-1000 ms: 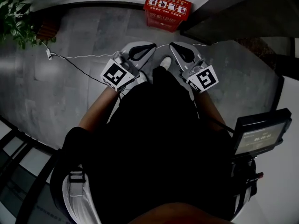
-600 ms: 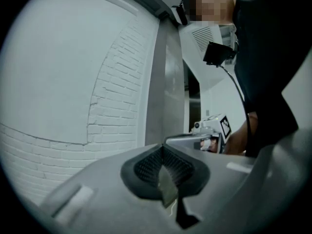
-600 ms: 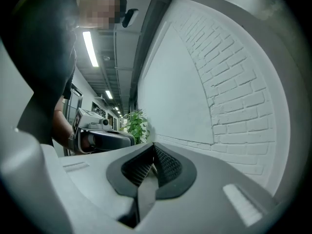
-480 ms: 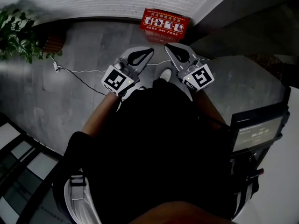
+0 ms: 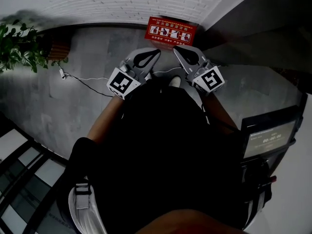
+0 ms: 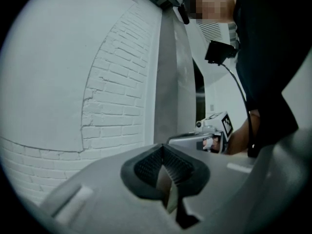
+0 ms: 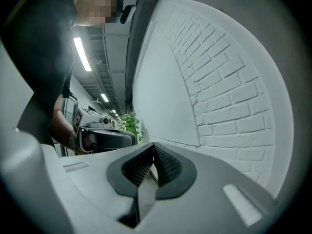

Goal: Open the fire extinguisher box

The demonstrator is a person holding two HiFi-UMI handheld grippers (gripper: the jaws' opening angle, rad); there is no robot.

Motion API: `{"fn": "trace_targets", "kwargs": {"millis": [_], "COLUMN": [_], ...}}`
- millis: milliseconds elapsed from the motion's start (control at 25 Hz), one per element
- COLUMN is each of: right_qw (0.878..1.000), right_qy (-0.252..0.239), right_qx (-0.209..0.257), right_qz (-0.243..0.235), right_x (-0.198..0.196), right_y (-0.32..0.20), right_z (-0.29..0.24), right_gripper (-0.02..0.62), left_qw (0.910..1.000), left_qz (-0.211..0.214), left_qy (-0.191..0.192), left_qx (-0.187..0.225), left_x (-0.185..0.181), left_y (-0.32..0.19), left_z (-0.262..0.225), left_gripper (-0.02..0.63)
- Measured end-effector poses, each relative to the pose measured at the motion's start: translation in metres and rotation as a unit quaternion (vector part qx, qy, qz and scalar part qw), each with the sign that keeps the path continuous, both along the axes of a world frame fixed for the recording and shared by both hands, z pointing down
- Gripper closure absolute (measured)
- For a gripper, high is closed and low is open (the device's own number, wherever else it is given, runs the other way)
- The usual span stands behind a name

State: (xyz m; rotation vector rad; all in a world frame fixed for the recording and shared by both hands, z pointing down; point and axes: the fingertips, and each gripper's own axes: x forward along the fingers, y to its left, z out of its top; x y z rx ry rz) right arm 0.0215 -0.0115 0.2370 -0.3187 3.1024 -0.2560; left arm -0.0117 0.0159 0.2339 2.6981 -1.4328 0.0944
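The red fire extinguisher box [image 5: 170, 30] stands on the grey floor against the white brick wall [image 5: 122, 4], its lid with white pictograms facing up. My left gripper [image 5: 157, 51] and right gripper [image 5: 176, 48] are held side by side, level, just short of the box, touching nothing. Both are shut with nothing between the pads. In the left gripper view, the left gripper [image 6: 163, 147] faces the brick wall, with the right gripper [image 6: 207, 139] beside it. The right gripper [image 7: 153, 145] also faces the wall. Neither gripper view shows the box.
A potted plant [image 5: 19, 45] stands at the far left by the wall. A white cable [image 5: 83, 79] trails over the floor tiles. A dark door panel [image 5: 253, 18] rises right of the box. A screen [image 5: 269, 138] hangs at the person's right side.
The person has walked towards the wall. Both grippers have moved forward together, and the gap to the red box has shrunk. Their jaws have stayed shut.
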Motion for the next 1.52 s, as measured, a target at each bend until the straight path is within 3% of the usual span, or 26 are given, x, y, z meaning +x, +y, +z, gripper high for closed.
{"fn": "trace_targets", "kwargs": {"millis": [520,680,880,1200,1400,1520], "right_qw": [0.994,0.988,0.985,0.984,0.979,0.967], "right_qy": [0.025,0.045,0.068,0.078,0.052,0.022], "right_qx": [-0.014,-0.031,-0.044,-0.071,-0.127,-0.193], "right_qz": [0.106,0.142,0.154,0.142,0.152,0.168], "right_x": [-0.052,-0.064,-0.076,-0.08,-0.07,-0.067], "right_y": [-0.084,-0.103,-0.115,-0.119,-0.171,-0.183], "right_z": [-0.003,0.022,0.045,0.049,0.117,0.157], "right_gripper": [0.588,0.586,0.586,0.586,0.586,0.586], "left_qw": [0.9928,0.9894,0.9862,0.9884,0.9896,0.9905], "left_qz": [0.118,0.141,0.158,0.143,0.12,0.096], "left_qy": [0.022,0.032,0.036,0.025,0.023,0.025], "left_qx": [0.001,-0.017,-0.035,-0.043,-0.075,-0.094], "left_x": [-0.057,-0.081,-0.101,-0.105,-0.1,-0.102], "left_y": [-0.085,-0.1,-0.122,-0.131,-0.167,-0.172], "left_z": [0.0,0.026,0.057,0.072,0.131,0.164], "left_gripper": [0.604,0.604,0.604,0.604,0.604,0.604]}}
